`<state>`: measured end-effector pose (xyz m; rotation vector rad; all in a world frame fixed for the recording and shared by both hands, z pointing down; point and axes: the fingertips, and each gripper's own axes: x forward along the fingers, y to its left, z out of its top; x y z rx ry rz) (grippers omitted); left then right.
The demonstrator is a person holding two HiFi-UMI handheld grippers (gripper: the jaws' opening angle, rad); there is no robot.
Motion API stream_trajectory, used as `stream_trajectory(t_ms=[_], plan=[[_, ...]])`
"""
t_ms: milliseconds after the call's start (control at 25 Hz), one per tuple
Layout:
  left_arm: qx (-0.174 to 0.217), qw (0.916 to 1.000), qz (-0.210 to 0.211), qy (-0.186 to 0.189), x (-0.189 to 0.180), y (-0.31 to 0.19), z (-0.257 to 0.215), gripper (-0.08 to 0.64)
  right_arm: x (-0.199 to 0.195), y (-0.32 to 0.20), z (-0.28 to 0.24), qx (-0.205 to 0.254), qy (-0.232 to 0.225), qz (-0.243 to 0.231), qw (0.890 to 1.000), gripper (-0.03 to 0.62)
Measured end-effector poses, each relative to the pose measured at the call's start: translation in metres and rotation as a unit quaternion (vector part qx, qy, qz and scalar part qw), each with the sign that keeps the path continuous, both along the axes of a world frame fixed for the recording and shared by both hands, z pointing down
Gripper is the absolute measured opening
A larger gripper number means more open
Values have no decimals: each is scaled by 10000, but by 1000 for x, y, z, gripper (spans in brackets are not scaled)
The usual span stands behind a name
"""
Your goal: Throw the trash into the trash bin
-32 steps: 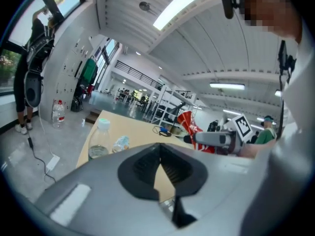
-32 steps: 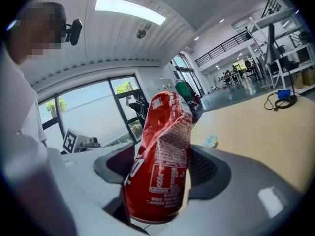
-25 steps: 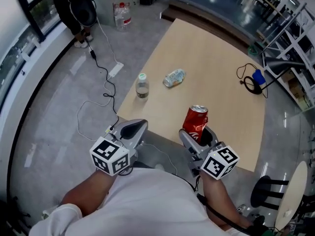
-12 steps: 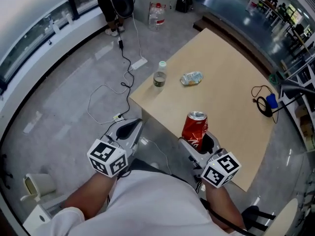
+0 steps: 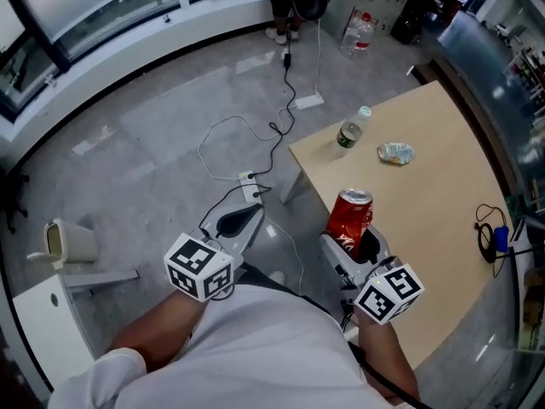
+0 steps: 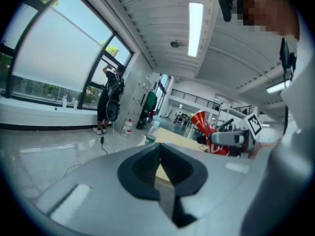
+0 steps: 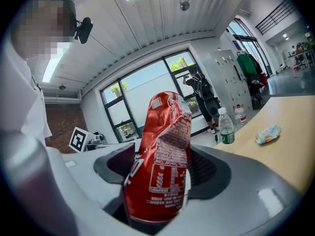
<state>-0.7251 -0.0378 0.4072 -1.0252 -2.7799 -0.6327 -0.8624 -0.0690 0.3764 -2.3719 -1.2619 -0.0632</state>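
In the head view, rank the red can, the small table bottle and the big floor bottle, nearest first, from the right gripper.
1. Red can: held in the right gripper.
2. Small bottle: on the table, far corner.
3. Big bottle: on the floor beyond.

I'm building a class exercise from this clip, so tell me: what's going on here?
A person holds a gripper in each hand. The right gripper is clamped on a dented red can, held upright near the edge of the table. The left gripper is shut and empty, out over the floor. A bottle stands and a crumpled piece of trash lies on the table, neither picked up yet.
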Motion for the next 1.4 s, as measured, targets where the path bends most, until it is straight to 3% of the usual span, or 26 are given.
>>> stream_trajectory(t_ms=[480,920,1400], plan=[[25,9908,-1353,31,110,32,-6,8,90,56,6,104,93,-1037,9945,324],[-35,9843,-1763,-25,189,106,-6,8,176,142,14,200,-16,-1523,9881,324],[-146,9644,-2639,60,334,183,-17,8,332,249,1,290,-102,-2480,9683,324]])
